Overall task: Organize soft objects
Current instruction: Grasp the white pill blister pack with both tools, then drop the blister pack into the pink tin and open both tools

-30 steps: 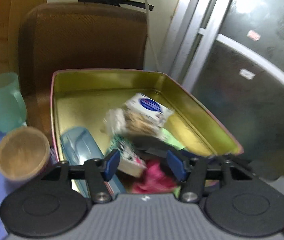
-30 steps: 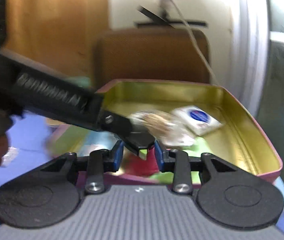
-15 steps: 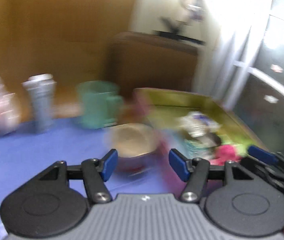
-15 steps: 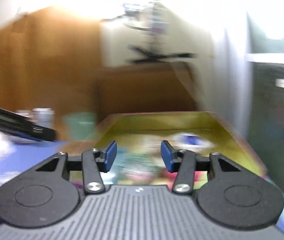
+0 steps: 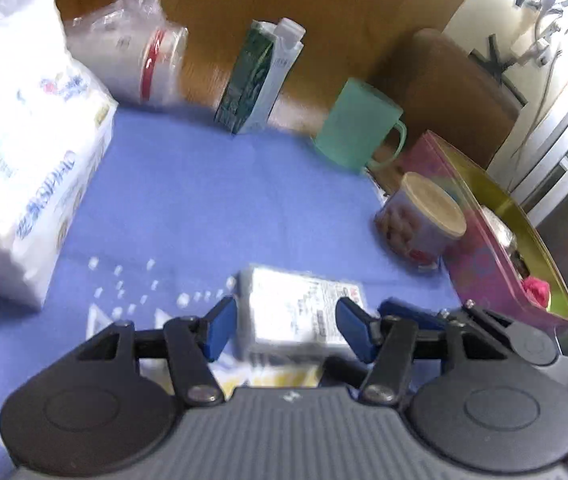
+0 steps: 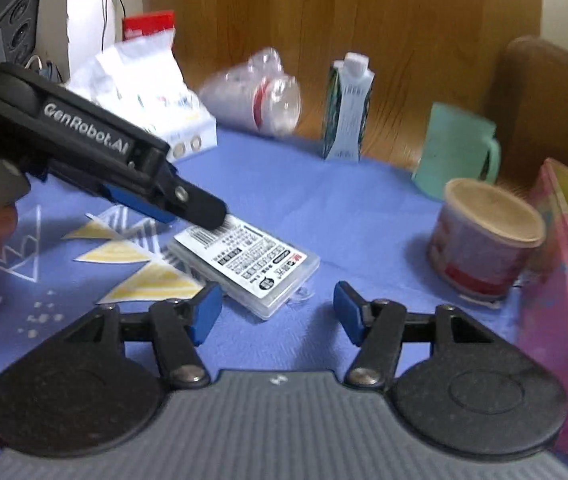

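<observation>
i've swung both grippers off the tin (image 5: 496, 240) onto the flat labelled packet (image 6: 244, 262): left gripper (image 5: 286, 326) straddles it unclamped, right gripper (image 6: 274, 312) has just widened, packet just ahead, so pickup's next.

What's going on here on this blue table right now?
A person holds a gripper in each hand over a flat clear packet lying on the blue tablecloth. The left gripper is open around it; the right gripper, jaws just opened wider, hangs beside it, empty. The pink tin to the right already holds soft items.
</observation>
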`<action>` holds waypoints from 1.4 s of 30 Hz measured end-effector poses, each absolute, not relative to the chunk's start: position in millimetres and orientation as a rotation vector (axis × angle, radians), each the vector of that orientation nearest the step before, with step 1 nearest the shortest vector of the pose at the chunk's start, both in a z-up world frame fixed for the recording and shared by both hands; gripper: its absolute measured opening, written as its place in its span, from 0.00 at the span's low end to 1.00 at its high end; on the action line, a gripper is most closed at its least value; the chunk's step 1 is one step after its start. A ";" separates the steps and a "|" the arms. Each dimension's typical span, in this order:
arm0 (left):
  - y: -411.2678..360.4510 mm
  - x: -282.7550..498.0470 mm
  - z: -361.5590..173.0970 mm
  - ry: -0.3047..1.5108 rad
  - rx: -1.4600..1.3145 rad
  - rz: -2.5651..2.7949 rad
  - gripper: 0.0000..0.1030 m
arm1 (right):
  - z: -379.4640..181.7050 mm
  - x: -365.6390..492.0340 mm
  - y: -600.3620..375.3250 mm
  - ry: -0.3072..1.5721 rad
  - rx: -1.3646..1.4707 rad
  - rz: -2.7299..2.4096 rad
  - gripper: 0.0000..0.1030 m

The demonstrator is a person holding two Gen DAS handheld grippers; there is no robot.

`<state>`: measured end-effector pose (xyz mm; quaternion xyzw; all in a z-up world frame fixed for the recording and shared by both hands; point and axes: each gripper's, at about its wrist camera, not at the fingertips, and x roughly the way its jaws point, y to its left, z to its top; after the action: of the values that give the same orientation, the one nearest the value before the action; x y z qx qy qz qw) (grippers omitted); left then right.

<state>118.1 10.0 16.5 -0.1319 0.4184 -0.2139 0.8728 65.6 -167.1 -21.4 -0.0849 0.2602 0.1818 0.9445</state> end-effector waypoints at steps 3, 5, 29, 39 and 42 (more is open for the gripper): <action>-1.5 113.1 22.6 0.863 -0.238 -0.437 0.52 | -19.9 65.5 -167.0 0.537 -0.141 0.378 0.56; -7.1 107.1 30.4 0.844 -0.232 -0.444 0.52 | -16.6 57.4 -165.1 0.502 -0.163 0.374 0.53; -269.9 145.4 85.9 0.708 0.101 -0.598 0.60 | 12.3 42.3 -385.9 0.376 0.050 -0.271 0.50; -248.5 82.4 96.2 0.619 0.210 -0.548 0.90 | 24.7 -36.4 -399.4 0.244 0.299 -0.223 0.50; -239.4 63.1 101.1 0.587 0.227 -0.538 1.00 | 26.2 -54.8 -391.1 0.213 0.346 -0.214 0.50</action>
<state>63.1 -239.4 101.1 0.1101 0.2850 -0.2613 0.9156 -54.8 -391.1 26.2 0.1713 0.1055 -0.1058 0.9738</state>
